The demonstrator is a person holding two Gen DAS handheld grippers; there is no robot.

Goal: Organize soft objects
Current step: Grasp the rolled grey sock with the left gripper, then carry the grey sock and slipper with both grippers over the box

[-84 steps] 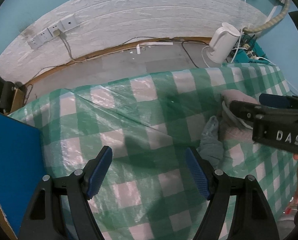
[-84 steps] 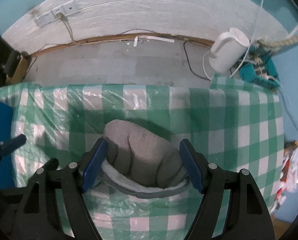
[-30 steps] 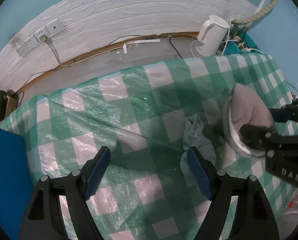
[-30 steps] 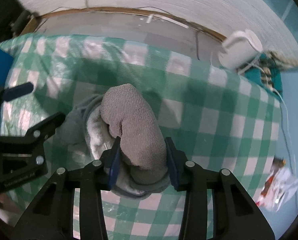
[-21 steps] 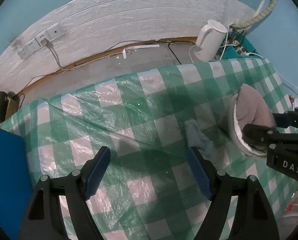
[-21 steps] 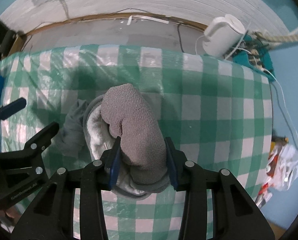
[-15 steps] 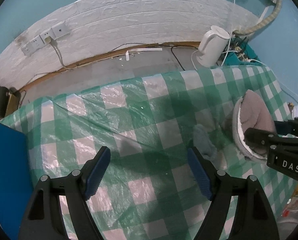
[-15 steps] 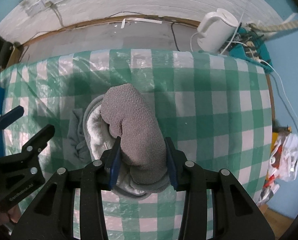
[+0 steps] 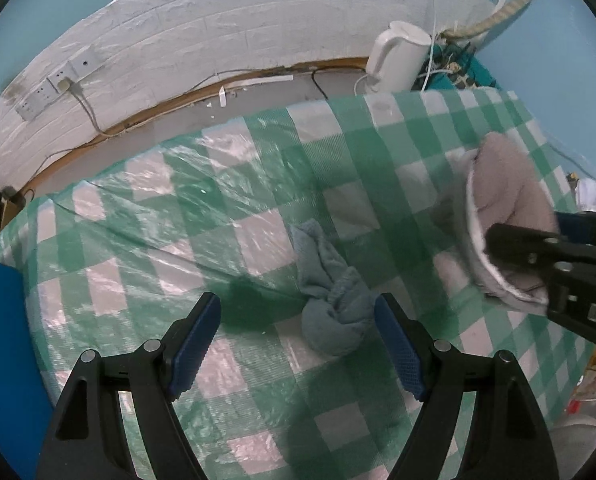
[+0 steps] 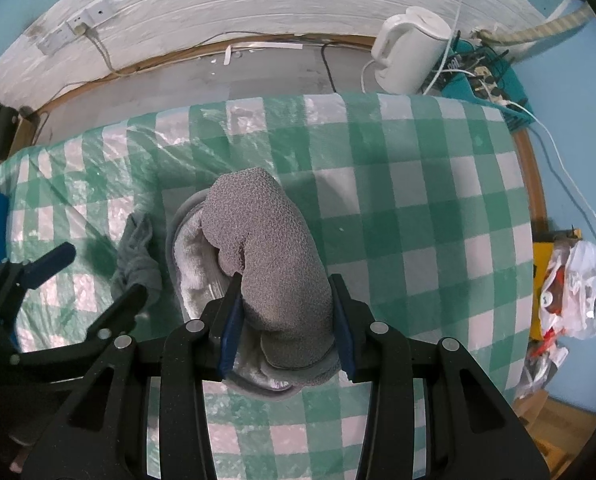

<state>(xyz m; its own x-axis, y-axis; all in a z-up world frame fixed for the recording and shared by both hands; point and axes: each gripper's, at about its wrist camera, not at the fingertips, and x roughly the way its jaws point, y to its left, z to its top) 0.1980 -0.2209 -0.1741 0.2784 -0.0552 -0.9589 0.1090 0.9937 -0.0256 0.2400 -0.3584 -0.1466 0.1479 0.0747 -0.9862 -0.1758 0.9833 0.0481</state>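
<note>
The right claw (image 10: 286, 316) was clamped on the grey slipper (image 10: 266, 248) above the checkered table (image 10: 417, 208), while the left claw (image 9: 298, 340) hung wide open, blue sock (image 9: 333, 304) near its 1 o'clock.

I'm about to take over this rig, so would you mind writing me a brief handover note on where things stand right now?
Right gripper: shut on the grey slipper, held over the checked tablecloth.
Left gripper: open, empty, hovering over the blue-grey cloth.
The cloth lies crumpled on the tablecloth, beside the slipper, near the left gripper's right finger.
Done: slipper picked up.
Left: probably grasp the cloth, then place both items; no destination is visible.
</note>
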